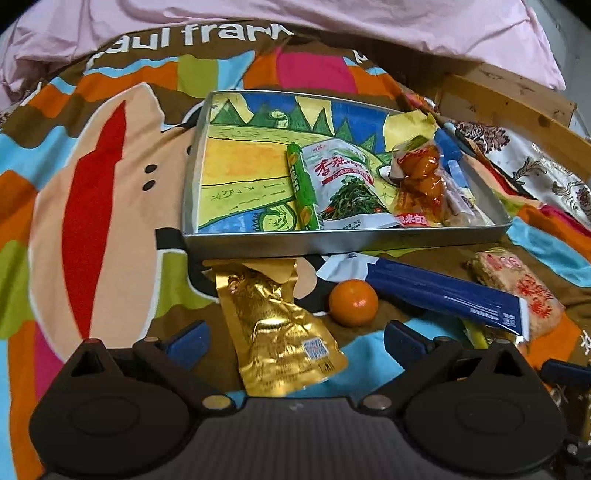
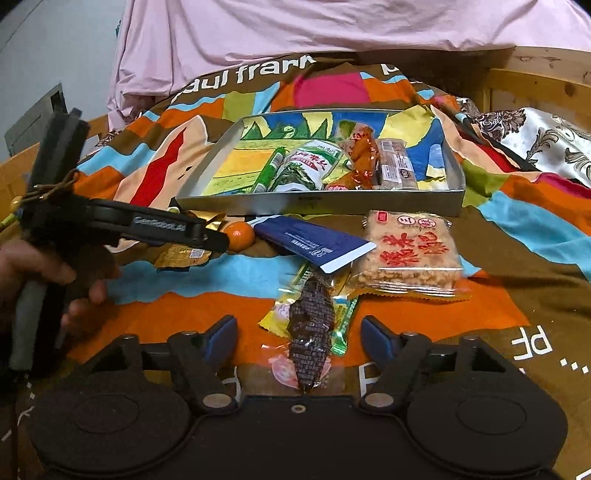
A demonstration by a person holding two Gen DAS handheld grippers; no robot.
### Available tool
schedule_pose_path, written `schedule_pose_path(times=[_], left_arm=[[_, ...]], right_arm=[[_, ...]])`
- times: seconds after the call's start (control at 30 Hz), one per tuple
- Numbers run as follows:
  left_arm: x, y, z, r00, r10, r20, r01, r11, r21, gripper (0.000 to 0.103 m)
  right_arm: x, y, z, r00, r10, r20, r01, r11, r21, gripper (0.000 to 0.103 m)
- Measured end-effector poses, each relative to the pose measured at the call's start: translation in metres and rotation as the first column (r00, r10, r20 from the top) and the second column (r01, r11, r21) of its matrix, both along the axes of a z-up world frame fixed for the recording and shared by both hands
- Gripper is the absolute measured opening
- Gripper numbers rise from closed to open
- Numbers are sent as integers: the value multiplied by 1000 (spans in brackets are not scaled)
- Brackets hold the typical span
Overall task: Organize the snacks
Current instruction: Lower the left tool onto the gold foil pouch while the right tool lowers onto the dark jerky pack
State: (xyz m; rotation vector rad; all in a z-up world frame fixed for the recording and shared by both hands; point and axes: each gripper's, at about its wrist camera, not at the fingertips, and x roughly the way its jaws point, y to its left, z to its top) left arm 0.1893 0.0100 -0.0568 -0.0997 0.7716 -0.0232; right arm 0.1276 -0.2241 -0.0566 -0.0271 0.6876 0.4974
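Note:
A metal tray (image 1: 343, 239) (image 2: 314, 205) with a drawing inside holds a green sausage stick (image 1: 302, 186), a seaweed packet (image 1: 345, 184), an orange meat snack (image 1: 421, 181) and a brown bar (image 2: 397, 164). In front of it lie a gold pouch (image 1: 280, 332), a small orange (image 1: 353, 302) (image 2: 239, 236), a blue packet (image 1: 447, 293) (image 2: 314, 247) and a rice cracker pack (image 2: 408, 254). My left gripper (image 1: 295, 341) is open with the gold pouch between its fingers. My right gripper (image 2: 299, 334) is open around a dark snack packet (image 2: 310, 343).
All lies on a colourful bedspread (image 1: 103, 206). A pink sheet (image 2: 332, 26) is heaped at the back. A wooden bed frame (image 1: 517, 107) and a patterned satin cloth (image 2: 535, 144) are at the right. The left gripper's body (image 2: 110, 221) shows in the right view.

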Motion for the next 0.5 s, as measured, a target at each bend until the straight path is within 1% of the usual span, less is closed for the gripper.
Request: schedule_pose_path(times=[0.07,0.1,0.17,0.23,0.3,0.33,0.43,0.5], left_arm=[[3,1,-3,1000,-15,5,15,1000,-1,95],[5,1,-4,1000,-20,2,20,1000,-1,93],[8,2,-6,1000,-17,-5,17,1000,7,85],[9,3,-8,1000,-12,-8,12,1000,7,84],[8,4,-8,1000,-9,1,9,1000,4,77],[7,4,-9,1000,-8,-1,8,1000,13,73],[6,3,-9,1000,-16,-6,16,999,32,69],[3,3,-8,1000,-15,-11,16,999,30,67]], right_arm=[[-1,0,-1,1000,2,-2,-2,1000,-6,67],[-2,1,-2,1000,5,-3,-5,1000,-9,64],[-3,1,-2,1000,7,1,-7,1000,-14,64],[-3,1,-2,1000,5,-1,-5,1000,-16,61],[-4,1,-2,1000,-1,-1,1,1000,-22,57],[-3,1,-2,1000,-5,-2,5,1000,-24,55],[-4,0,-2,1000,-11,-6,11,1000,-23,53],[-6,1,-2,1000,-10,-5,10,1000,-26,53]])
